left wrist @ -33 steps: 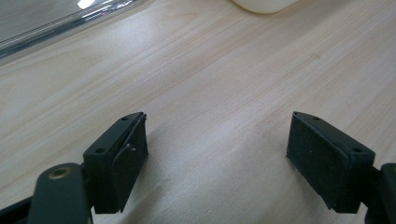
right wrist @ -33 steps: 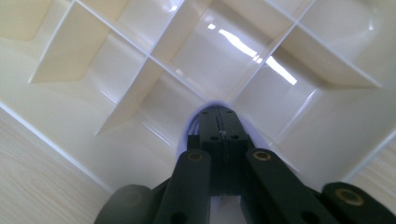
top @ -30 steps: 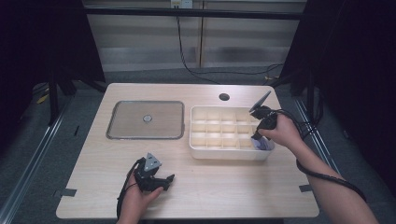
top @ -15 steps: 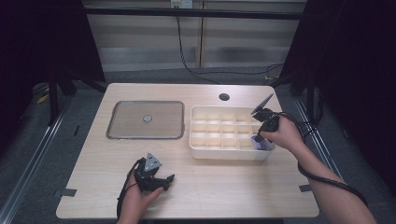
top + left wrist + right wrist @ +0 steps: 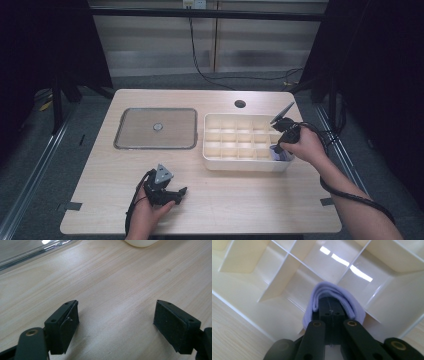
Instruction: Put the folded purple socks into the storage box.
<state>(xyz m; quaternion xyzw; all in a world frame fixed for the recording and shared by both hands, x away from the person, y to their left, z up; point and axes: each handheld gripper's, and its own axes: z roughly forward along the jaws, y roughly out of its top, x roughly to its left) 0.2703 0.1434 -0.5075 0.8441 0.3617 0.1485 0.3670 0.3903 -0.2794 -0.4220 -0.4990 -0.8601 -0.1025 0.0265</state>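
Observation:
A cream tray (image 5: 244, 165) divided into many square compartments stands on the right half of the wooden table. My right gripper (image 5: 278, 150) points down into its near right corner compartment. It is shut on a folded pale lilac cloth (image 5: 332, 291), which wraps over the closed tips of the right gripper (image 5: 331, 307) just above the compartment floor. The cloth (image 5: 281, 155) shows as a lilac patch in that corner. My left gripper (image 5: 176, 193) rests on the table near the front edge. In its own view the left gripper (image 5: 116, 315) stands open with bare wood between the jaws.
A flat grey rectangular tray (image 5: 135, 137) with a small round knob (image 5: 158, 127) lies at the table's left back. A round cable hole (image 5: 240, 104) sits behind the cream tray. Cables trail from both grippers, and dark frames flank the table.
The right hand has shifted only slightly at the tray's near right corner, still gripping the cloth. The left hand has kept still.

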